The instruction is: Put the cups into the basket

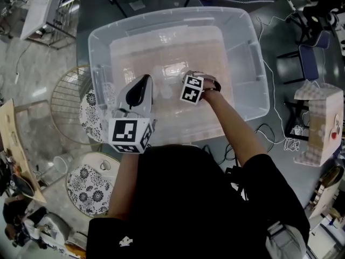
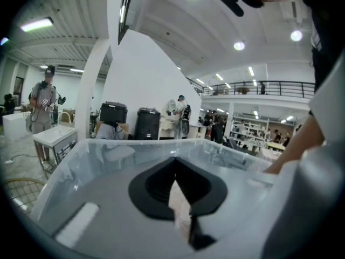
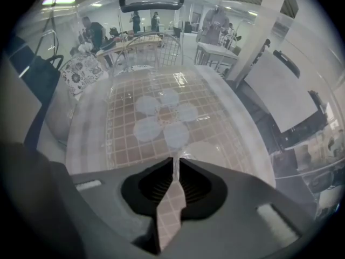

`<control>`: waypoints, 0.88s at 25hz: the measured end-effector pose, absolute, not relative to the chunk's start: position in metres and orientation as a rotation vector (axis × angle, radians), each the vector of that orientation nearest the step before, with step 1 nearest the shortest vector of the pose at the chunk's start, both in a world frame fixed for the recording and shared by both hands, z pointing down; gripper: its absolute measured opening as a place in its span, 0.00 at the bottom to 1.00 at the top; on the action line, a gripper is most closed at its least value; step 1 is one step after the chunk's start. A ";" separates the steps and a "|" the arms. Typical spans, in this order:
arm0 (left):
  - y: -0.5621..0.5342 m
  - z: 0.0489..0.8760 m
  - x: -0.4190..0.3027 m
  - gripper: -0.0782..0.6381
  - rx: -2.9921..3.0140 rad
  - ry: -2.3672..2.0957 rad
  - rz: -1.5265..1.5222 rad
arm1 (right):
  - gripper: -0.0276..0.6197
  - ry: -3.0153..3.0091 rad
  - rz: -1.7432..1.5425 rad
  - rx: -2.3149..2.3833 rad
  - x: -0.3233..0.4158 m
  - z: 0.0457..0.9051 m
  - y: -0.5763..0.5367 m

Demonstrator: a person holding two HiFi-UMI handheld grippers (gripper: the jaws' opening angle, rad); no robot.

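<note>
The basket is a large clear plastic bin (image 1: pixel 245 53). Several clear cups (image 3: pixel 161 117) stand clustered on its floor, seen from above as pale rounds. My right gripper (image 3: pixel 174 165) reaches down inside the bin (image 3: pixel 81 144), and its jaws are nearly closed on the thin wall of one clear cup (image 3: pixel 207 156) just ahead of them. In the head view the right gripper (image 1: pixel 182 74) is at the bin's middle. My left gripper (image 1: pixel 142 84) hovers over the bin's near left part, shut with nothing in it. In its own view the left gripper (image 2: pixel 175 167) points across the bin's far rim (image 2: pixel 161 144).
A round wire stand (image 1: pixel 67 101) and two patterned round pads (image 1: pixel 86 190) sit left of the bin. A clear glass (image 1: pixel 105 165) rests on the nearer pad. Chairs, cables and a checked box (image 1: pixel 318 123) lie around on the floor. People stand in the background.
</note>
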State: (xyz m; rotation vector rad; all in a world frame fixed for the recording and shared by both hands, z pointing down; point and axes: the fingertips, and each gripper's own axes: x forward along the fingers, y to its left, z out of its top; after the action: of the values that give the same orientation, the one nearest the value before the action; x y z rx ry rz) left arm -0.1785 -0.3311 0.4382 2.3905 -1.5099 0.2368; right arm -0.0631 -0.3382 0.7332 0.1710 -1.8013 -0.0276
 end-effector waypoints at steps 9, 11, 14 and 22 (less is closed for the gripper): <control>-0.329 0.435 -0.181 0.12 2.396 -1.516 0.224 | 0.13 -1.803 -0.041 0.188 -0.064 0.722 -0.339; -0.328 0.434 -0.181 0.12 2.399 -1.517 0.220 | 0.14 -1.804 -0.031 0.211 -0.062 0.716 -0.340; -0.327 0.432 -0.180 0.12 2.401 -1.516 0.211 | 0.16 -1.806 -0.032 0.240 -0.060 0.705 -0.342; -0.322 0.425 -0.175 0.12 2.418 -1.511 0.192 | 0.18 -1.853 -0.022 0.296 -0.059 0.676 -0.339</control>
State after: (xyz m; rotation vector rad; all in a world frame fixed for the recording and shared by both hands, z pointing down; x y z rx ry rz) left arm -0.1752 -0.3216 0.4245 2.4182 -1.5113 0.1917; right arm -0.0589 -0.3387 0.6761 0.2957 -1.8531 -0.0223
